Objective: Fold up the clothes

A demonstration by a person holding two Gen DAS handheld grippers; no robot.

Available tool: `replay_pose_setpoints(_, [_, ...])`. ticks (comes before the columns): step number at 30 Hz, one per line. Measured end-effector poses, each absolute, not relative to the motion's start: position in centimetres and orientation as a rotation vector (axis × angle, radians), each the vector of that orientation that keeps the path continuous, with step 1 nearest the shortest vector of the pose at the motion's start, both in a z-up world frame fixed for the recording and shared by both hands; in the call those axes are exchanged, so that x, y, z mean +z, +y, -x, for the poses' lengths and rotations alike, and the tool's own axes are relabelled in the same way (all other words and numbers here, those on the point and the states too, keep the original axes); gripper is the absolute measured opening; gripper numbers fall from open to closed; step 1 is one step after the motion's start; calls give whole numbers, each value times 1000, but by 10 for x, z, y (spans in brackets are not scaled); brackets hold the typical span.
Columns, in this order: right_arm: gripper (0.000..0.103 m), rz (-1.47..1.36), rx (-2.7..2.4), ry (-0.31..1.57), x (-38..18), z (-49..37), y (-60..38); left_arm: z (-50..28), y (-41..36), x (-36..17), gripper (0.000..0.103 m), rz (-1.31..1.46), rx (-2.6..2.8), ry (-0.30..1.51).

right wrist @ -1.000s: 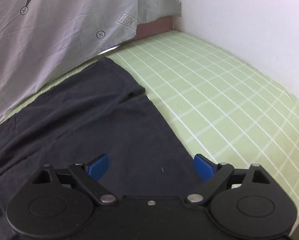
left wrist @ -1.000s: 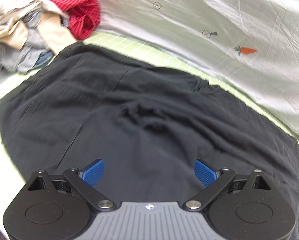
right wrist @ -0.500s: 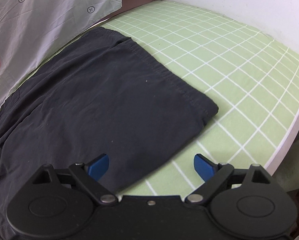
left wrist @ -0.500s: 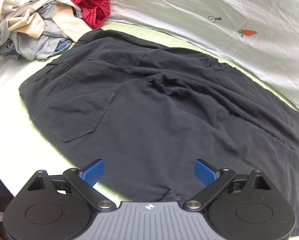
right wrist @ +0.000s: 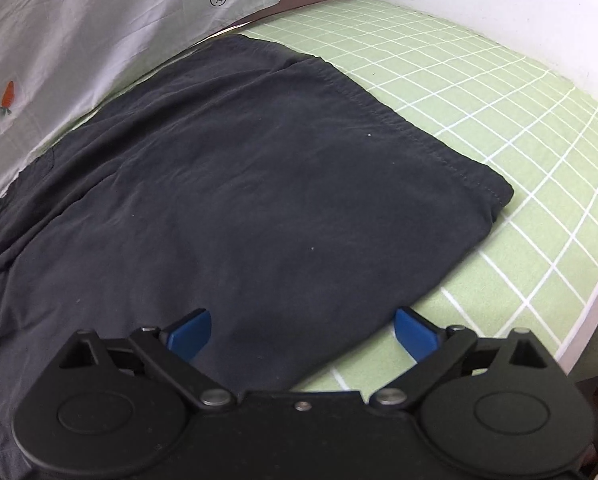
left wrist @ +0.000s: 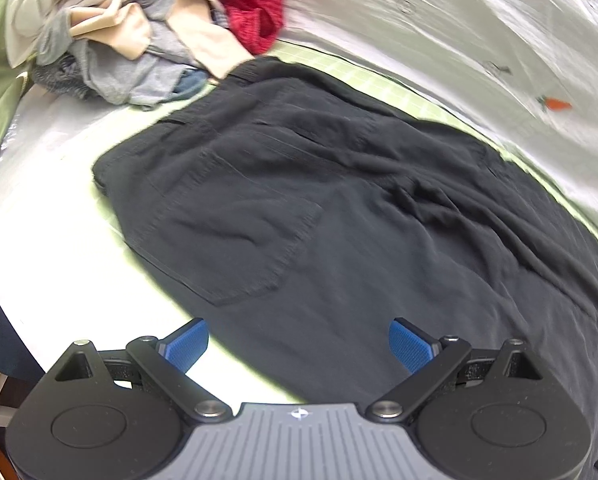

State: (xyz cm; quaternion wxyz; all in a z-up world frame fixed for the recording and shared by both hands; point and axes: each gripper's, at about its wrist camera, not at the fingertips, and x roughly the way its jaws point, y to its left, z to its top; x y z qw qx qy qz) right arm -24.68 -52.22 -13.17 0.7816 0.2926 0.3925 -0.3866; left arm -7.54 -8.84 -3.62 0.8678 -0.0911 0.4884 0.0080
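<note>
The black trousers (left wrist: 339,220) lie spread flat on the green-checked bed (right wrist: 479,92), hem end near its right edge, waistband beside the clothes pile (left wrist: 139,40) at the far left. The left tool (left wrist: 299,344) is spread and empty; the right tool (right wrist: 303,330) is opening, pinching nothing. Risk: the loose wrinkles mid-garment could get folded in, or a shallow pinch catches only the top layer.
</note>
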Motion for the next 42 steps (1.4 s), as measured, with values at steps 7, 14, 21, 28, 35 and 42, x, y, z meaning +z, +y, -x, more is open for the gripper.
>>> replay_pose_setpoints(7, [103,-628,-972,863,-136,228,-522,29,-36,-44,97,315,154,1012])
replay_pose_setpoints(14, [103,-672,-1130,843,-139,219,-535,-22,16,-71,97,405,307,1031])
replay_pose_setpoints(21, [103,-724,-1245,849,-139,217,-556,-48,46,-98,95,482,403,1065])
replay_pose_setpoints(28, [100,-772,-1294,849,-135,219,-568,-53,43,-99,61,438,412,1033])
replay_pose_setpoints(35, [25,-816,-1341,766,-123,237,-573,-54,47,-96,6,478,375,1023])
replay_pose_setpoints(42, [6,-888,-1262,606,-108,268,-567,-29,61,-73,3,584,338,931])
